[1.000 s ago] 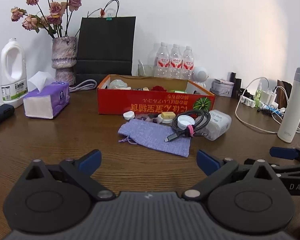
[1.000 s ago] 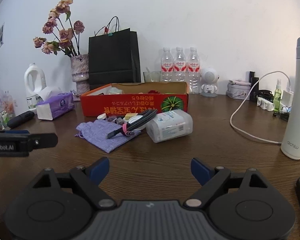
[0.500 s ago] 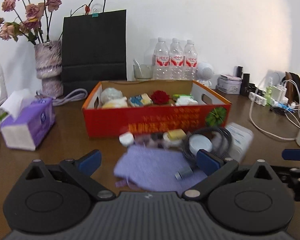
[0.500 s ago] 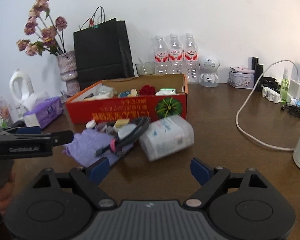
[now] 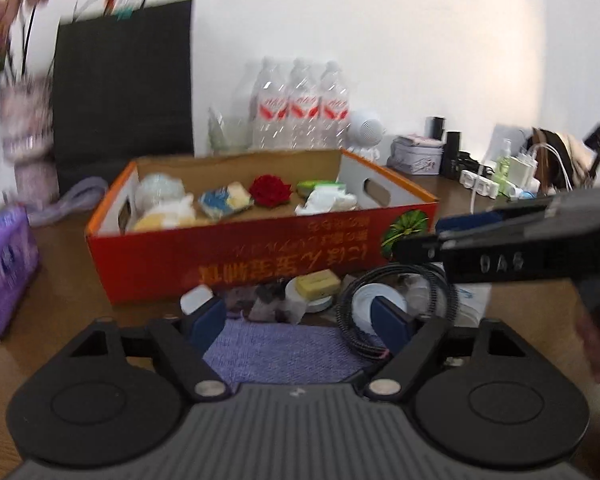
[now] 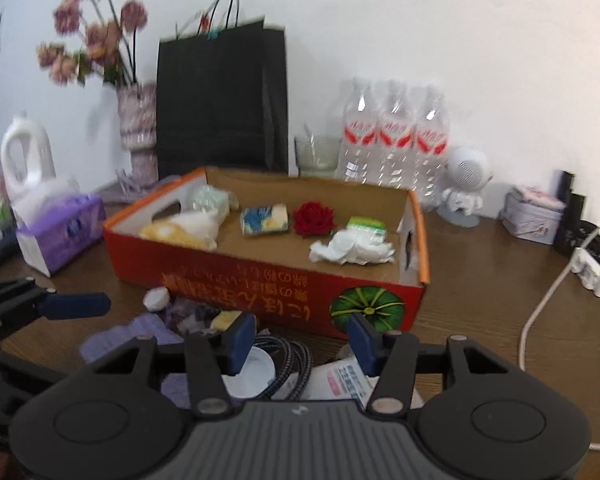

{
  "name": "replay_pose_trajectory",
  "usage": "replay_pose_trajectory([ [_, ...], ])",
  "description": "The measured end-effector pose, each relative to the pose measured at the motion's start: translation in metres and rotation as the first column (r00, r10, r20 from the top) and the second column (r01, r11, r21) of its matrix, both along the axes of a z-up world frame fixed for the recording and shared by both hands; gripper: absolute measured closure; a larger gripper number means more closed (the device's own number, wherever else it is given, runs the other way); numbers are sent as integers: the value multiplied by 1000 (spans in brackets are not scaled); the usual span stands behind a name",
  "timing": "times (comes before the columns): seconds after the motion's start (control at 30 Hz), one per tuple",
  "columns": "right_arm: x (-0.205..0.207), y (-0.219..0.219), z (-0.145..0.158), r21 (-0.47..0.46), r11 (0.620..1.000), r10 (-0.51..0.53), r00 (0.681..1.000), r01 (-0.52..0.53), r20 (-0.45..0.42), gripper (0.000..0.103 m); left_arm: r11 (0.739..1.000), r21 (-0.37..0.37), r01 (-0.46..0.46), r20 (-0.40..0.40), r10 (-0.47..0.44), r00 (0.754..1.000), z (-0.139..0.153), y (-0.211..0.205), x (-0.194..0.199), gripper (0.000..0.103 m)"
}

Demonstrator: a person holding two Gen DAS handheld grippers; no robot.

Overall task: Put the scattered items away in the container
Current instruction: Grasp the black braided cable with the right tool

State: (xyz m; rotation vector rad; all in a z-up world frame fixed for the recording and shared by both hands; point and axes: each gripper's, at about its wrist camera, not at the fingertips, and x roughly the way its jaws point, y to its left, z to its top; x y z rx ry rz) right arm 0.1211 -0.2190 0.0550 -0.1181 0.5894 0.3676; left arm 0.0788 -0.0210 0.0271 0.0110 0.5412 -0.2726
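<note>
Both grippers have just been closing. The left gripper point(image 5: 300, 320) sits apart over the purple pouch point(image 5: 276, 354). The right gripper point(image 6: 302, 342) is half-open above the cable point(image 6: 296, 360), orange box point(image 6: 260, 280) at twelve o'clock.

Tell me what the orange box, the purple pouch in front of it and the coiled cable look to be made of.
Orange box: printed cardboard, judging by its plain brown inner walls and punched hand-holes; matte outside.
Purple pouch: woven cloth, probably linen or cotton; a coarse, dull weave shows despite the blur.
Coiled cable: seemingly braided fabric sleeve, black flecked with grey, matte.
</note>
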Motion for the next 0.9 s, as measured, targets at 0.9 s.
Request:
replay_pose_trajectory([
  [0.9, -71, -73, -20, 201, 978, -16, 979, 57, -201, 91, 989, 10, 148, -38, -147, 988, -2, -29, 36, 31],
])
